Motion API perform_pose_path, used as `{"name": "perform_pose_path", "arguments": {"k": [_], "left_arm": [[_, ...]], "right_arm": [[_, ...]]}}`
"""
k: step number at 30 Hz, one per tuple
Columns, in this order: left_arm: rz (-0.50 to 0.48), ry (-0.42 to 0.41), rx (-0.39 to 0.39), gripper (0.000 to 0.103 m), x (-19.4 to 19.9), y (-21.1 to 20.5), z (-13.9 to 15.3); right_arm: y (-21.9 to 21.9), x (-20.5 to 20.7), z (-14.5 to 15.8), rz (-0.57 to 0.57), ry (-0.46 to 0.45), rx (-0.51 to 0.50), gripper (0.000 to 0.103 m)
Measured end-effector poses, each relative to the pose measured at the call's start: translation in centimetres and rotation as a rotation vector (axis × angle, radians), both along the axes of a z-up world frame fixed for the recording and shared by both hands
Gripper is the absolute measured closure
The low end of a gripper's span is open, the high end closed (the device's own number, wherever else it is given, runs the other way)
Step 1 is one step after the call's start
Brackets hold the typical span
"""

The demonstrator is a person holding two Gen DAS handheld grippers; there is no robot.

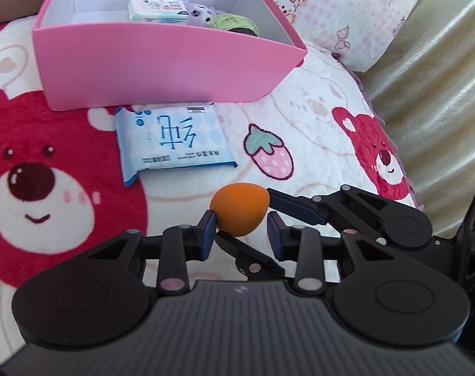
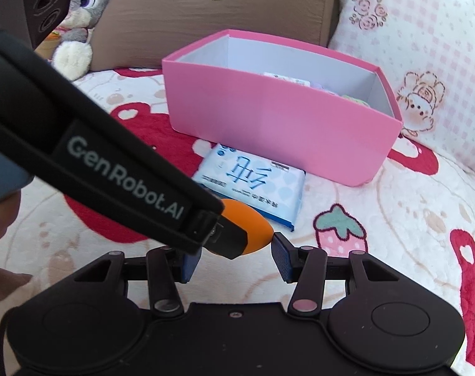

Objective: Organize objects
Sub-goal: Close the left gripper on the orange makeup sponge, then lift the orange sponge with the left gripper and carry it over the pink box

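An orange egg-shaped sponge (image 1: 240, 208) sits between both grippers, just above the bear blanket. My left gripper (image 1: 242, 230) has its jaws apart; its left pad touches the sponge and the right pad stands clear. My right gripper (image 2: 234, 260) comes in from the right side, its fingers (image 1: 295, 205) on either side of the sponge (image 2: 258, 235), with its right pad at the sponge's tip. A blue wet-wipes pack (image 1: 174, 142) lies flat before the pink box (image 1: 162, 62). The box holds a tissue pack (image 1: 157, 9), a purple plush and green yarn.
The bed is covered by a white blanket with red bears (image 1: 30, 181) and a strawberry (image 1: 268, 153). A pink checked pillow (image 1: 347, 9) lies right of the box. A brown cushion (image 2: 212, 9) and a grey bunny plush (image 2: 80, 15) stand behind.
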State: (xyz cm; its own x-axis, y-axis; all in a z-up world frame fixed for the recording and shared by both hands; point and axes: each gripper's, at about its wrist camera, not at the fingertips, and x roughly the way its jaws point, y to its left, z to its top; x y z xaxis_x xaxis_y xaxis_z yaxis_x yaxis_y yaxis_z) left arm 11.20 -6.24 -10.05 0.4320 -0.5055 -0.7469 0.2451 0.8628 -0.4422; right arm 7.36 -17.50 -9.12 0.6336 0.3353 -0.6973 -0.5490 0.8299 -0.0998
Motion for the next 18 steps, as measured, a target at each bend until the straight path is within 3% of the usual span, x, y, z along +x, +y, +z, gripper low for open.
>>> {"name": "perform_pose_path", "arguments": {"k": [18], "left_arm": [[0.002, -0.002, 0.049, 0.074, -3.1, 1.7, 4.8]], "right_arm": [[1.7, -2.7, 4.1, 0.037, -0.005, 0.004, 0.049]]}}
